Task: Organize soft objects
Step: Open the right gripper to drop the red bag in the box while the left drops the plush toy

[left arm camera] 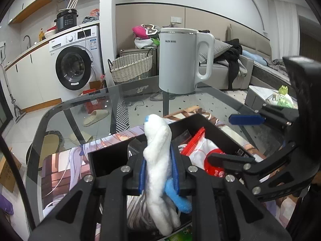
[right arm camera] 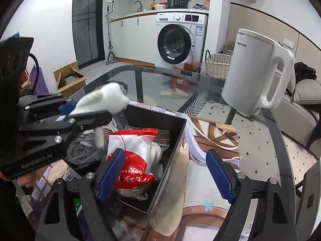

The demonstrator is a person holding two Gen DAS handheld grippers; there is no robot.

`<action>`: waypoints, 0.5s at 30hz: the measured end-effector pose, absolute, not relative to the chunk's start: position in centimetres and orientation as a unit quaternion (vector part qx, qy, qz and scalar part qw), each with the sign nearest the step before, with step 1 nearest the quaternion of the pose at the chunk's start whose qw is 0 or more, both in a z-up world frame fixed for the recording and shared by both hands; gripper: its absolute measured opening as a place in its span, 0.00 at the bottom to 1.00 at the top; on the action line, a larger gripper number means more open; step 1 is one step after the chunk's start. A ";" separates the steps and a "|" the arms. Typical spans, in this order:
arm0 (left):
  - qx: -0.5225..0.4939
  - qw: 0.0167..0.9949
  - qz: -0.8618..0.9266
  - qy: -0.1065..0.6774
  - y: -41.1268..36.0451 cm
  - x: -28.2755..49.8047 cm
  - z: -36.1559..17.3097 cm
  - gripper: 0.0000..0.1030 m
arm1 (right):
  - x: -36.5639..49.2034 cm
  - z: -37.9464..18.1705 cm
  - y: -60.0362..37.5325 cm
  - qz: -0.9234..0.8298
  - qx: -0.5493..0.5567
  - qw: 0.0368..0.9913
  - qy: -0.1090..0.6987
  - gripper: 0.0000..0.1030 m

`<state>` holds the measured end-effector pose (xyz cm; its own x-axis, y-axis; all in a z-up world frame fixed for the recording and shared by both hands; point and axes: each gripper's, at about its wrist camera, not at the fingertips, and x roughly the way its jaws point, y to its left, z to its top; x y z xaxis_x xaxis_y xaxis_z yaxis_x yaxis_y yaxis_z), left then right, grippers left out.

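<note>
Clamping one white-and-blue plush toy [left arm camera: 158, 160] between blue-padded left gripper [left arm camera: 158, 172] jaws, holding it above one open black rectangular box [right arm camera: 170, 132], probably for dropping in. Hovering empty beside it, right gripper [right arm camera: 164, 172] jaws apart, straddling one red-and-white plastic packet [right arm camera: 134, 156] inside.

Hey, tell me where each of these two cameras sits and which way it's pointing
Left wrist: on the left gripper, facing the kettle; jaws shut on a white plush toy, right gripper alongside.
Right wrist: on the right gripper, jaws open, facing the washing machine; left gripper alongside.
Shared: black box, kettle, glass table.
</note>
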<state>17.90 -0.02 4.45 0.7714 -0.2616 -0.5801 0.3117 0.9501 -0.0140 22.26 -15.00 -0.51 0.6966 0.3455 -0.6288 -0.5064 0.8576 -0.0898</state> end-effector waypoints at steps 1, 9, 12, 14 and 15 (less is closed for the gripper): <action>0.044 0.939 -0.152 0.306 -0.1 18.0 4.2 0.19 | 22.2 -0.4 -15.1 0.234 -0.129 0.912 0.311 0.81; 0.048 0.935 -0.148 0.320 -0.3 18.3 3.8 0.27 | 20.7 0.4 -15.0 0.254 -0.126 0.913 0.294 0.81; 0.052 0.935 -0.137 0.323 -0.4 18.1 4.0 0.47 | 20.2 0.6 -15.1 0.263 -0.121 0.911 0.294 0.83; 0.045 0.936 -0.136 0.323 -0.2 18.0 4.2 0.50 | 19.9 0.8 -15.1 0.264 -0.120 0.911 0.292 0.83; 0.040 0.936 -0.134 0.322 -0.1 17.8 4.4 0.51 | 19.7 0.9 -15.2 0.266 -0.119 0.911 0.292 0.83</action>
<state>17.82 -0.13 4.45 0.7571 -0.2258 -0.6131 0.2772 0.9607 -0.0115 19.66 -15.20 0.91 0.6874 0.4153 -0.5958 -0.5548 0.8297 -0.0617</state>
